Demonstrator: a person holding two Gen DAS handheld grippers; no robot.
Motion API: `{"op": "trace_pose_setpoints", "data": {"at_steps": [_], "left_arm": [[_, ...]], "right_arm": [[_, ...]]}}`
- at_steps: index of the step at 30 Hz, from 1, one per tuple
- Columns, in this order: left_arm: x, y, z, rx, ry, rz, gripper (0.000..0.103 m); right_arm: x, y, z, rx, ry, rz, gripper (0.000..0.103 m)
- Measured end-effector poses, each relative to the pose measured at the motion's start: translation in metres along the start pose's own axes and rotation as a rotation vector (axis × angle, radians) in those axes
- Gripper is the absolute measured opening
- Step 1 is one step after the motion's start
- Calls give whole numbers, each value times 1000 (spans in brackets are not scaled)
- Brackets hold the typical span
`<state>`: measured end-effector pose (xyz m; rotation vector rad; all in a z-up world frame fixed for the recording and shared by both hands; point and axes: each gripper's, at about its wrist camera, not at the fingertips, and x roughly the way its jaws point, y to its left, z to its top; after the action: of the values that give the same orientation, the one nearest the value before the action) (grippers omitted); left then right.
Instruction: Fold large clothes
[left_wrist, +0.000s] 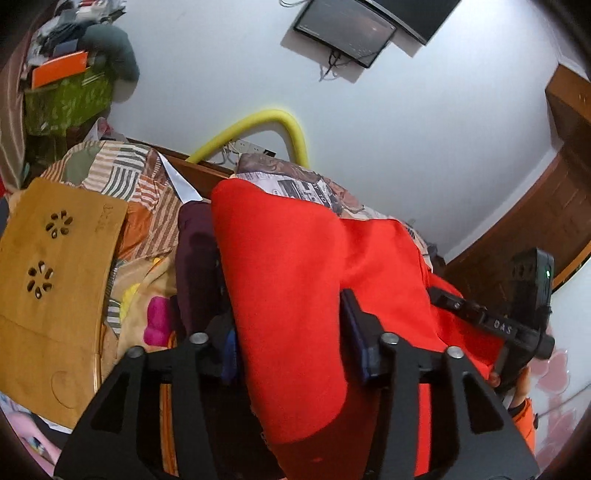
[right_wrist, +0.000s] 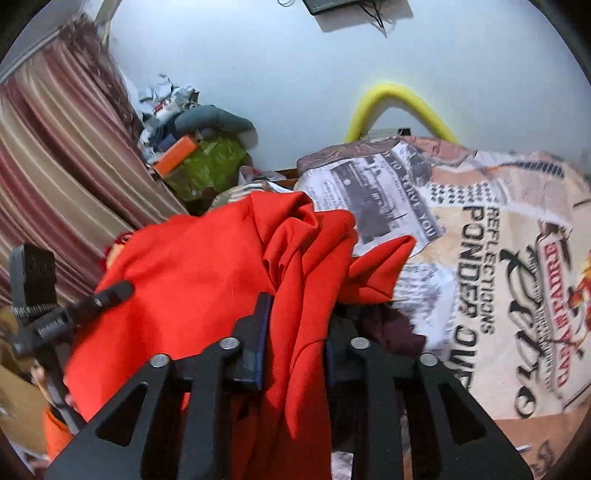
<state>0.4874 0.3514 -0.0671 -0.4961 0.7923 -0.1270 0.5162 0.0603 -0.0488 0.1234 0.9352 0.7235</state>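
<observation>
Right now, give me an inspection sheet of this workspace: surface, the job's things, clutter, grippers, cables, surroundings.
Surface: bed under a printed blanket with lettering.
Job's things: red garment, bunched, draped across both grippers.
Clutter: wooden lap tray, dark maroon cloth, heap of clothes and an orange box in the corner.
Grippers: left gripper has a thick fold of red cloth between its fingers; right gripper has a narrower bunch; whether the pads press, I cannot tell.
Cables: wires hanging under the wall screen.
Surroundings: white wall, yellow tube, striped curtain, wooden door.
</observation>
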Motion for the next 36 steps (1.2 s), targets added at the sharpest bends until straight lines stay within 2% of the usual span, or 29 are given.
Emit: {"op": "trace_pose_setpoints", "data": {"at_steps": [2,6,11,17,20,24,28,32,36], "left_arm": [[-6,0,-3,2,-10,19,57],[-26,-9,-11,33,-30,79,59],[-63,-39,-23,119,-66,171,59],[-123,-99,-50,244,-148,236,59],[-161,-135,-69,299,-221,245,59],[-215,-175,-98,334,-321,212,59],[-264,-212,-137,405,-465,222,59],[-300,-241,-184,469,-598,249,59],[-317,-253,-226,498,-713,289,59]], "right_arm": [[-11,1,-1,5,-9,-24,28],[-29,4,-4,-6,-27,-84,40],[-70,22,-13,-59,-75,-103,40],[-141,68,-33,-165,-198,-111,40],[-183,98,-51,-238,-289,-112,40],[-234,125,-78,-289,-407,-82,40],[-279,149,-112,-341,-526,-59,40],[-304,160,-144,-366,-611,-28,40],[-316,165,-172,-364,-687,-20,40]]}}
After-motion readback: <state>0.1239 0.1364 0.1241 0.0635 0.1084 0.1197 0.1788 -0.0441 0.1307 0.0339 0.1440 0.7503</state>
